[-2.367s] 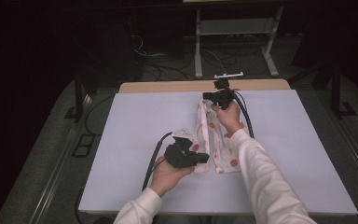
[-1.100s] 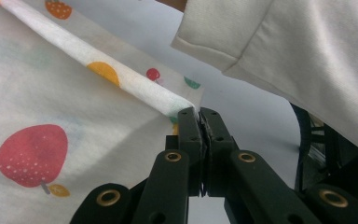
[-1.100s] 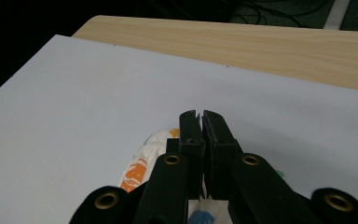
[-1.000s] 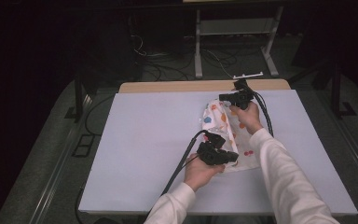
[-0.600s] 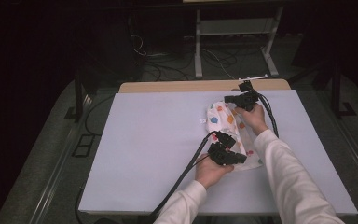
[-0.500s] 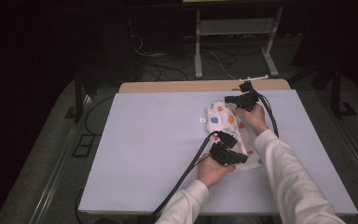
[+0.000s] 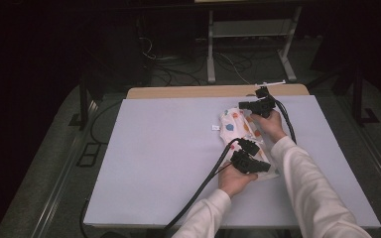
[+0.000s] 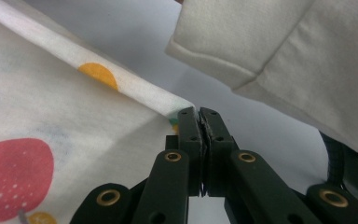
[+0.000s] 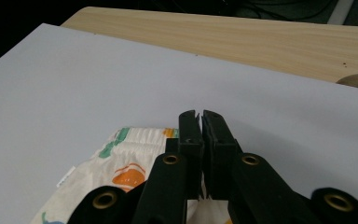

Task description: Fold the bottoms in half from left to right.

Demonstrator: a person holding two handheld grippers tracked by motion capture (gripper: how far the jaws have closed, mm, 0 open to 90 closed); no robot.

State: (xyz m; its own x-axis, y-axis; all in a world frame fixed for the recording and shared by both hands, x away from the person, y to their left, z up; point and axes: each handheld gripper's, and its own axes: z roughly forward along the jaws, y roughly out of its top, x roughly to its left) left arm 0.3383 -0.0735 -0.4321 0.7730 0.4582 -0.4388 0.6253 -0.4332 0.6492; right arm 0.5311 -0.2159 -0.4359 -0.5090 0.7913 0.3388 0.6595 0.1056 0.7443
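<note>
Left gripper view has the left gripper [image 8: 200,116] clamped on a corner of the printed cloth [image 8: 51,121], while the right gripper [image 9: 200,119] pinches its far end on the table [image 7: 154,148].

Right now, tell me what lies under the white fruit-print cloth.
The white fruit-print cloth lies on the pale lilac table cover, which shows around it. Whatever is beneath the cloth itself is covered, so nothing more can be told.
</note>
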